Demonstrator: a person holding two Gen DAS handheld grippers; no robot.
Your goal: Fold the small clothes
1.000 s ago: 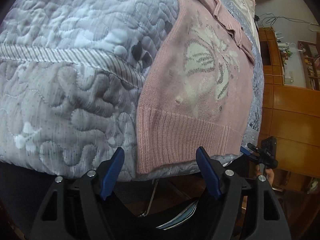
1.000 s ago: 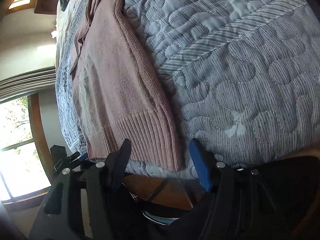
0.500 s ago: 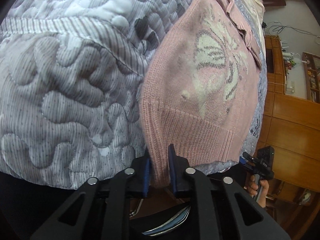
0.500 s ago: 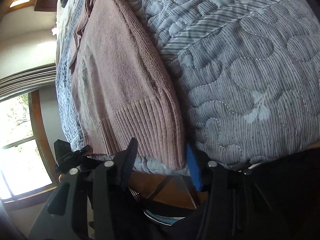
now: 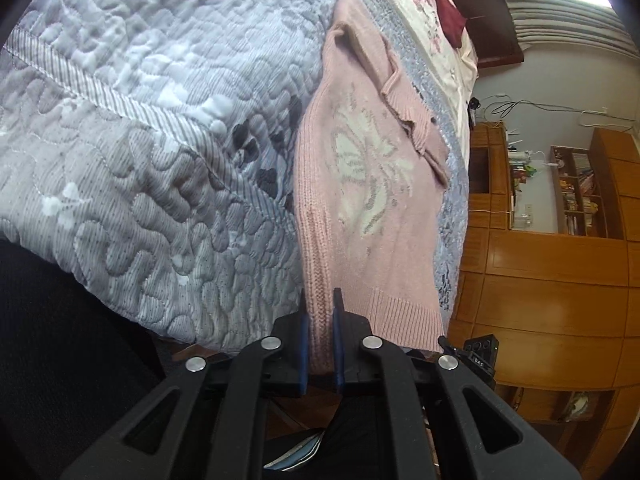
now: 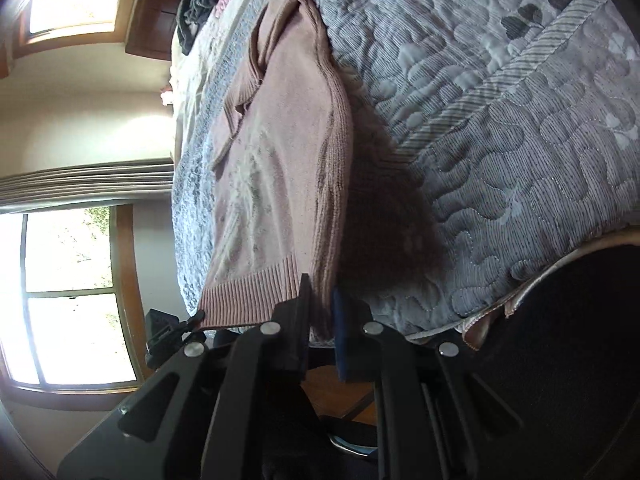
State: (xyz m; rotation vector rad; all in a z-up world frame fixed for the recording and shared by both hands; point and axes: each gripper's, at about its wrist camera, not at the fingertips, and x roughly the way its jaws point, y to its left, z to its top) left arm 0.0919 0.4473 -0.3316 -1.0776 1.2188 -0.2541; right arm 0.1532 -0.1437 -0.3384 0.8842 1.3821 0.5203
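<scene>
While it lies on the quilt (image 5: 160,128), the pink sweater (image 5: 372,208) has each hem corner pinched between narrowed fingers (image 5: 337,312).

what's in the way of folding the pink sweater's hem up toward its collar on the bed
Nothing visible. The left gripper and right gripper each already pinch a hem corner of the pink sweater, and its front lies bare on the quilt; only its own sleeve is folded across the chest.

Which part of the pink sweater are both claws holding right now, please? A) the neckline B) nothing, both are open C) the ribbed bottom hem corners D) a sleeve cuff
C: the left claw and the right claw are each closed on a corner of the pink sweater's ribbed hem.
</scene>
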